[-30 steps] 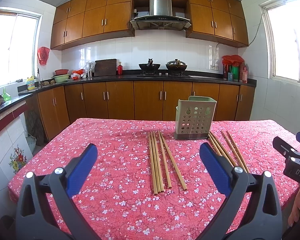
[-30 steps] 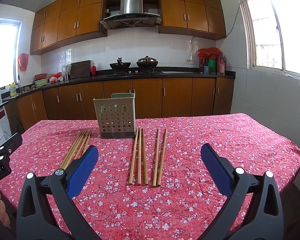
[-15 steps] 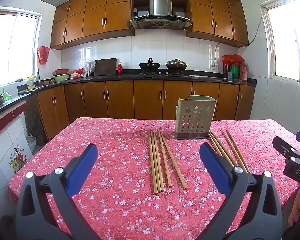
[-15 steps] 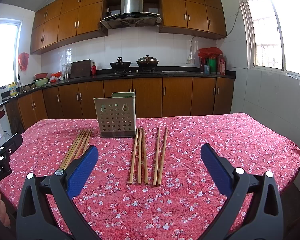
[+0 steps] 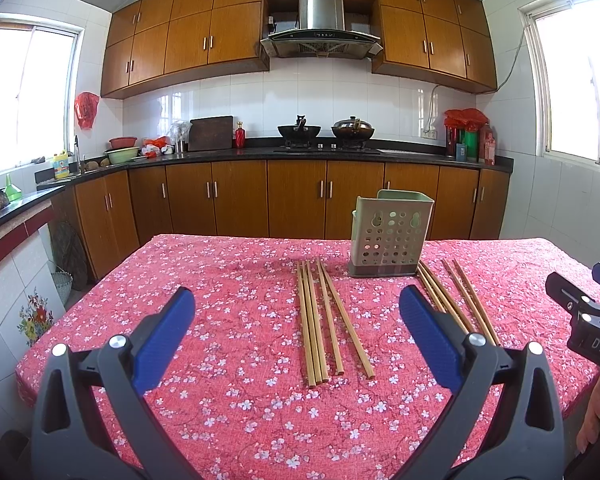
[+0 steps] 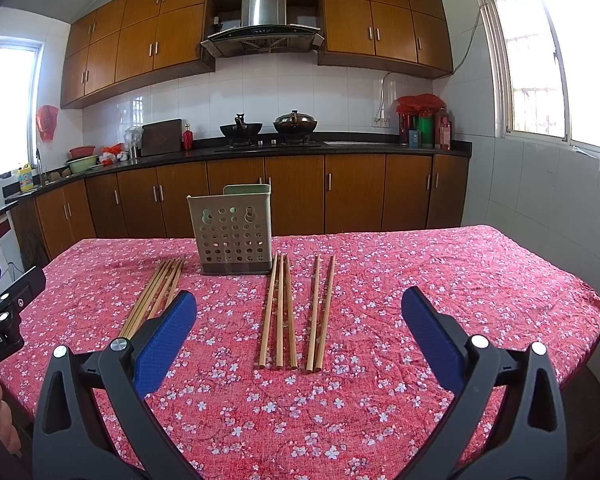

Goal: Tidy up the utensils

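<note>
A pale green perforated utensil holder (image 5: 390, 234) stands upright on the red floral tablecloth (image 5: 236, 320); it also shows in the right wrist view (image 6: 232, 232). Several wooden chopsticks (image 5: 320, 320) lie flat left of it, and several more chopsticks (image 5: 456, 300) lie right of it. In the right wrist view the right group (image 6: 296, 312) is centred and the left group (image 6: 156, 296) lies at left. My left gripper (image 5: 296, 328) is open and empty, above the near table. My right gripper (image 6: 298, 330) is open and empty, short of its chopsticks.
The table's right edge (image 6: 596, 304) and left edge (image 5: 80, 300) drop to the floor. Kitchen cabinets and a counter with woks (image 5: 324, 132) run behind the table. The other gripper's body shows at the frame side (image 5: 584, 320).
Both views have shifted very slightly; the grippers stay open and the chopsticks and holder have not moved.
</note>
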A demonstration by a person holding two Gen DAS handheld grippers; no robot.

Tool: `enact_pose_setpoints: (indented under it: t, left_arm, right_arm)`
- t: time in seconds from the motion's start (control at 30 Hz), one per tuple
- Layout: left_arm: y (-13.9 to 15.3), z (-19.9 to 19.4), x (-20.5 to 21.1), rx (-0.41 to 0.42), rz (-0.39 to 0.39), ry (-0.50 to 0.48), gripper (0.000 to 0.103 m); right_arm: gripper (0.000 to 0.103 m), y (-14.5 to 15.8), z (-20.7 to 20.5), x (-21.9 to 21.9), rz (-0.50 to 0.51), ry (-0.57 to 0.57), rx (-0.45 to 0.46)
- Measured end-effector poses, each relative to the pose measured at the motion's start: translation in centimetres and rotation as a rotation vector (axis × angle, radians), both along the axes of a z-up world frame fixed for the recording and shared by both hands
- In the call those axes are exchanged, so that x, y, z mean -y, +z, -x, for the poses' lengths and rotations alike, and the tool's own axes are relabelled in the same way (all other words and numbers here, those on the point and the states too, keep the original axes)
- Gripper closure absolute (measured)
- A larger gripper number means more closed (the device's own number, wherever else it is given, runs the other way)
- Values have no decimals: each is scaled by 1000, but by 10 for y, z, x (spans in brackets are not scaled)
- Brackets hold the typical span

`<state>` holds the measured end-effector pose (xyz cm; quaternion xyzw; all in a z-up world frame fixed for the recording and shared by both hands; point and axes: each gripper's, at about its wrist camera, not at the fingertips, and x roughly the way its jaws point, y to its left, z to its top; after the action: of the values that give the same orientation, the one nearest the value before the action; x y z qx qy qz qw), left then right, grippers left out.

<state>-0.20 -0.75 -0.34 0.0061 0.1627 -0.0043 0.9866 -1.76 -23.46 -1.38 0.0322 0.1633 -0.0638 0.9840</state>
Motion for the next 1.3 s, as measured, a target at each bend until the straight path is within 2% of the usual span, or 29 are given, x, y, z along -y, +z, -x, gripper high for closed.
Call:
enact_pose_setpoints:
  t: [0.77,0.93,1.07,1.1,1.17,1.2,1.23,1.3]
  left_arm:
    - [-9,-7,-4,-30,-3,27,4]
    - [-16,-32,-12,-115,-18,61,4]
    - [-27,-66,-28,-233,-15,103,4]
    - [-30,-74,-33,-263,-7,109,4]
    - [-37,-94,-42,-316,12,108,4]
    - [-41,-100,-42,-328,12,106,5]
    - [-44,-109,-44,-345,9,100,10]
    - [-51,-119,-44,-371,3,87,19]
  right_arm:
    - [2,-4,-5,2,-11,1,-19]
    - [2,-13,-29,18,-62,-9,-110]
    - [2,-26,-62,40,-90,-68,-218]
    - [7,-30,-75,46,-96,-79,-248]
    - [23,-38,-96,55,-97,-87,-303]
    - [36,-44,-107,58,-100,-89,-338]
    - [47,-49,-117,61,-108,-85,-369]
    - [60,-63,-137,67,-134,-75,-438]
